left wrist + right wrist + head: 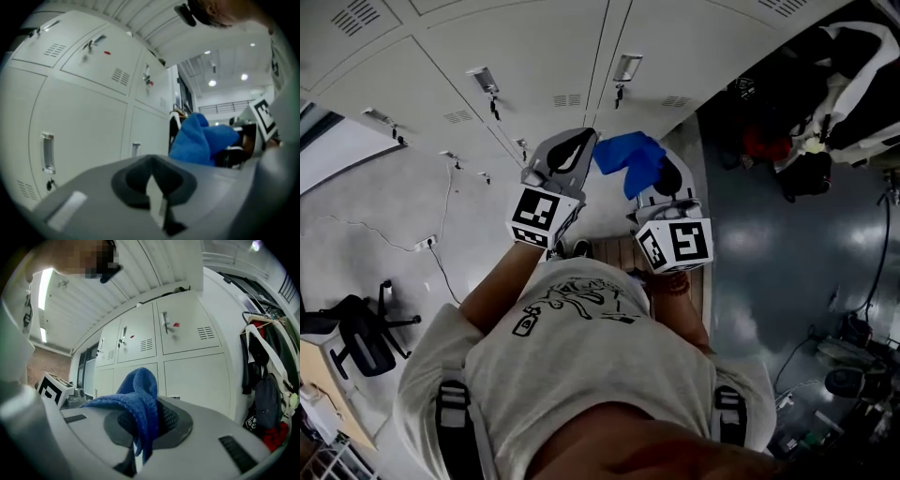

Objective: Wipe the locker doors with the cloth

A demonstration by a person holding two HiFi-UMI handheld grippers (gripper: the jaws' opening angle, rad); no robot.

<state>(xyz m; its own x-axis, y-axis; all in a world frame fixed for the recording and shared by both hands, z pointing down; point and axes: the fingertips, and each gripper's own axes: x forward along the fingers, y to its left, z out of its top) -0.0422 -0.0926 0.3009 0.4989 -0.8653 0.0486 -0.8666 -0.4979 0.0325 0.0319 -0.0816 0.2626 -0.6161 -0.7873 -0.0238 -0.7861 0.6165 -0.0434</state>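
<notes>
Here, right gripper [661,180] jaws clamped on blue cloth [623,155]; left gripper [570,150] jaws together.

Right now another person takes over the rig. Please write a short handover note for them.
Left gripper: shut, empty, held up beside the cloth.
Right gripper: shut on the blue cloth, which bunches above the jaws.
Lockers: all closed, ahead of both grippers; the cloth seems not to touch them.
Done: cloth is in the gripper. Nothing shows which lockers are wiped.
Left: press the cloth on the lockers and wipe.
</notes>
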